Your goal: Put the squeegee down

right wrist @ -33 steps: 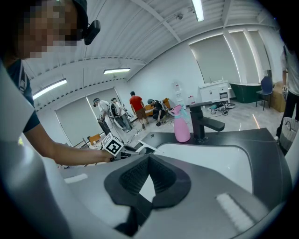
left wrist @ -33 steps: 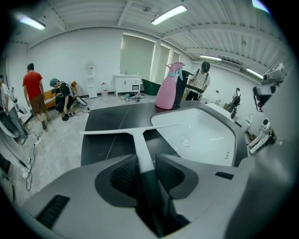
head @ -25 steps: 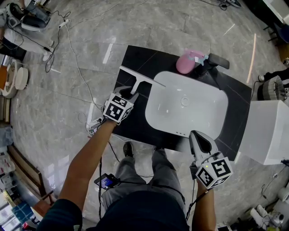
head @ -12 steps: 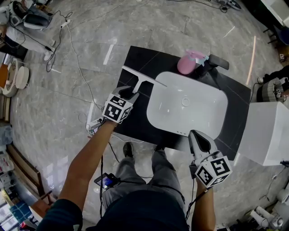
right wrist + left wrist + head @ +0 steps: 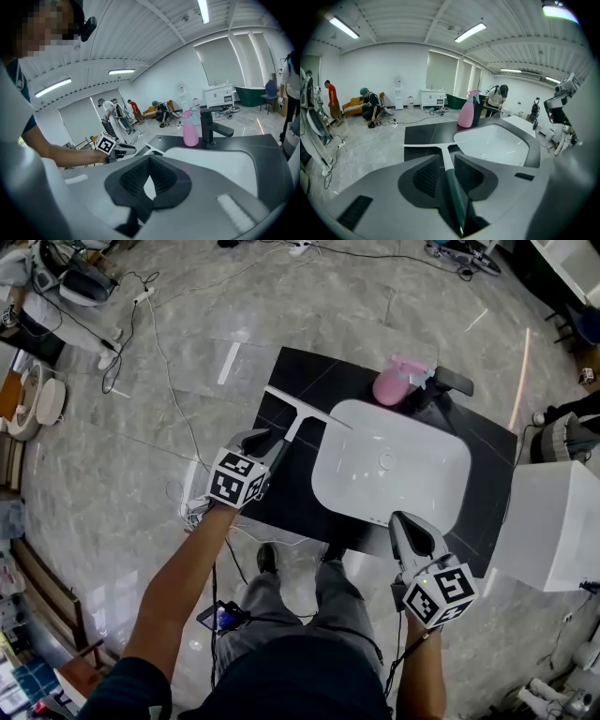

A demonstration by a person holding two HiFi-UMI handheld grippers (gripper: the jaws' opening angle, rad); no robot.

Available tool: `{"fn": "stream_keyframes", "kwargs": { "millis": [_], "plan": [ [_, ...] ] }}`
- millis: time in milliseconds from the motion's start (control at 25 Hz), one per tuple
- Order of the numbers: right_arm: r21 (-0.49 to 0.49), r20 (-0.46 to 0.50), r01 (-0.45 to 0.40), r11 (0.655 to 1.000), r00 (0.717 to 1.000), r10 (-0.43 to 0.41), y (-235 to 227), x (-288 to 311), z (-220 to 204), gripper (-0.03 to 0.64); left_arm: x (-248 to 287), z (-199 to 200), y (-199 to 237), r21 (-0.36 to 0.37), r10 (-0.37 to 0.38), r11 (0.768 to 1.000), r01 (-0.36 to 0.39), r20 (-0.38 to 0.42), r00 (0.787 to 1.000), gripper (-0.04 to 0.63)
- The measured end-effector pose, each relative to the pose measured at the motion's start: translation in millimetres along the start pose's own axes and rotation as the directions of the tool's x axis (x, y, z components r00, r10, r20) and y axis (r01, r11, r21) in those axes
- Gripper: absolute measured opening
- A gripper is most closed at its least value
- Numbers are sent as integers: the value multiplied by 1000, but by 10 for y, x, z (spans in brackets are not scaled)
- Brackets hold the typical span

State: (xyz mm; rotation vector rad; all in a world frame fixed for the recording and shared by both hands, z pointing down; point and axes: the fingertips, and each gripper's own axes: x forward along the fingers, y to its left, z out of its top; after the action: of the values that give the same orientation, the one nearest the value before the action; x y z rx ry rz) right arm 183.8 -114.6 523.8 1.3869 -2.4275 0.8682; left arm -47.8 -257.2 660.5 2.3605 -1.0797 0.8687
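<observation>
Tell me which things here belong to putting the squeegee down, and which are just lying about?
In the job: squeegee, blade on the black counter; left gripper, jaws just closing somewhat, handle loose between them.
Just there: white basin, pink spray bottle, black tap, floor cables, right gripper, shut and empty.

A polished grey marble floor (image 5: 375,296) is crossed by thin cables (image 5: 155,338). White walls (image 5: 379,70) are lit by long ceiling strip lights (image 5: 470,32); a white cabinet (image 5: 431,99) is set against one.
</observation>
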Motion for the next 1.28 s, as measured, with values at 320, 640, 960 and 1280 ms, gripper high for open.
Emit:
{"fn": "stream_keyframes", "kwargs": {
  "millis": [320,640,960,1280],
  "plan": [
    [-23,18,-8,1000,1000,8,169,35,159,8,-390,53,-57,-30,-37,999,39,57,998,15],
    [-43,42,1,999,999,1,316,87,365,8,-914,352,-136,-130,-131,980,154,172,976,5],
    [-62,69,16,998,998,-12,452,113,540,8,-1398,680,-192,-82,-183,974,209,247,952,4],
    [-87,92,22,996,996,-14,631,152,734,8,-1840,908,-175,-47,-192,975,217,311,931,5]
  ]
}}
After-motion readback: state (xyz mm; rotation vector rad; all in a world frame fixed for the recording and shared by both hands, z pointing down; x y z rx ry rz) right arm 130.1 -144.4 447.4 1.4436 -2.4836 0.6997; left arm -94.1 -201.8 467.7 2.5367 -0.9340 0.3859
